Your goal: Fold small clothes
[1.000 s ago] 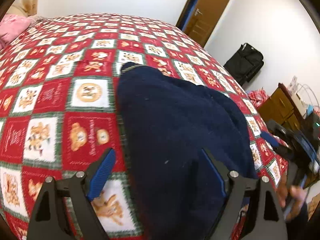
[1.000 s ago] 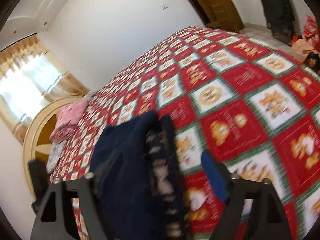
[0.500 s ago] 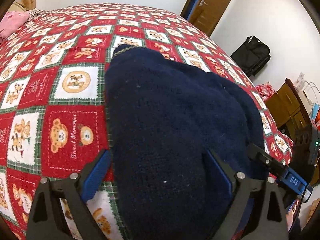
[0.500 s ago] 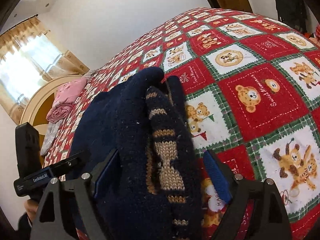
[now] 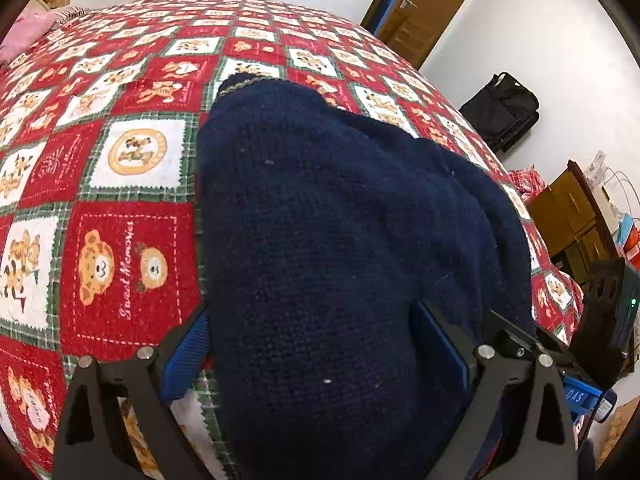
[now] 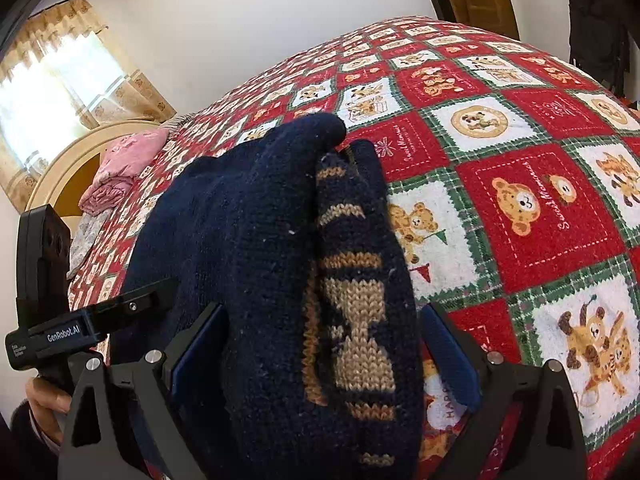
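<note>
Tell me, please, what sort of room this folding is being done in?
Most likely a home bedroom. The navy knitted garment lies on a bed with a red teddy-bear bedspread and a curved wooden headboard; a curtained window and a wooden door are also in view.

Both wrist views close above navy sweater [image 5: 340,248], angled down, facing across quilted bed [image 6: 540,208], sharing both

A home bedroom is showing here. A bed is lying under a red, white and green bear-print quilt [image 5: 120,168], with a curved wooden headboard [image 6: 60,168] standing at its end and folded pink bedding [image 6: 120,168] sitting beside it. Patterned curtains [image 6: 60,76] are hanging over a bright window, a wooden door [image 5: 424,12] is standing ajar, and a black bag [image 5: 500,108] is leaning against the white wall.
</note>
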### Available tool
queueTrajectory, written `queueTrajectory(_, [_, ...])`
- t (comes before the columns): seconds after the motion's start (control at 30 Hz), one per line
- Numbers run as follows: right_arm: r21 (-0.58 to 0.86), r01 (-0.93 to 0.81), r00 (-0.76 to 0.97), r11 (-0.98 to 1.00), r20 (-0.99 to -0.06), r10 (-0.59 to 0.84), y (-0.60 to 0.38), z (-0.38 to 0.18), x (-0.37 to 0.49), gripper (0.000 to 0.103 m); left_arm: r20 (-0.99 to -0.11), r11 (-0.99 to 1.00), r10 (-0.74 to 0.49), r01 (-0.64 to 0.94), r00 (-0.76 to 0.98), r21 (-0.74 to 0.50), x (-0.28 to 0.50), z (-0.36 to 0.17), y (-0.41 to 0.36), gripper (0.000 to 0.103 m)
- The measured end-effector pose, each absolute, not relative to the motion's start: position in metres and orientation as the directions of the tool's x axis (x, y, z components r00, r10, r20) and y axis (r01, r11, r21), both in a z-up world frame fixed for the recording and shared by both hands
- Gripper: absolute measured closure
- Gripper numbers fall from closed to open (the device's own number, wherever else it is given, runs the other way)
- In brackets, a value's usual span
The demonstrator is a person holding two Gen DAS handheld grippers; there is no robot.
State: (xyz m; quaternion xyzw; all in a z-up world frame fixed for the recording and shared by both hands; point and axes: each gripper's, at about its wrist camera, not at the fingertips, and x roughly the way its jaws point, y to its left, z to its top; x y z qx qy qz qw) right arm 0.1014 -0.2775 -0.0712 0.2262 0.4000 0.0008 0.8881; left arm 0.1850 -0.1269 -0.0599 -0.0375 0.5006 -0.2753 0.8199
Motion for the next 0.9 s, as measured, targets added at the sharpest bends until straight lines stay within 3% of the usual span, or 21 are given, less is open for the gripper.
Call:
queueTrajectory(0.2, [0.507, 0.215, 0.710, 0.835, -0.668, 0.222, -0.293, -0.073, 0.098, 0.006, -0.799, 0.841, -0.492, 0.427, 0.346, -0.333, 0.185, -0.059, -0.129, 0.006])
queueTrajectory(0.33, [0.410, 0.181, 0.688, 0.894, -0.702, 0.183, -0.276, -0.072, 0.104, 0.007, -0.789, 0.828, -0.510, 0.443, 0.343, -0.343, 0.185, -0.060, -0.129, 0.012])
queueTrajectory(0.4, [0.395, 0.153, 0.691, 0.906, -0.698, 0.188, -0.269, -0.070, 0.104, 0.024, -0.784, 0.823, -0.518, 0.450, 0.343, -0.347, 0.185, -0.059, -0.129, 0.016])
queueTrajectory(0.67, [0.390, 0.140, 0.712, 0.910, -0.678, 0.181, -0.263, -0.070, 0.100, 0.036, -0.750, 0.803, -0.536, 0.509, 0.386, -0.312, 0.179, -0.054, -0.134, 0.042])
queueTrajectory(0.83, [0.273, 0.130, 0.727, 0.953, -0.680, 0.095, -0.241, -0.056, 0.093, 0.048, -0.696, 0.791, -0.593, 0.455, 0.404, -0.410, 0.180, -0.053, -0.118, 0.059])
queueTrajectory(0.9, [0.266, 0.129, 0.731, 0.955, -0.676, 0.090, -0.239, -0.050, 0.089, 0.054, -0.683, 0.791, -0.592, 0.467, 0.427, -0.394, 0.174, -0.048, -0.118, 0.062])
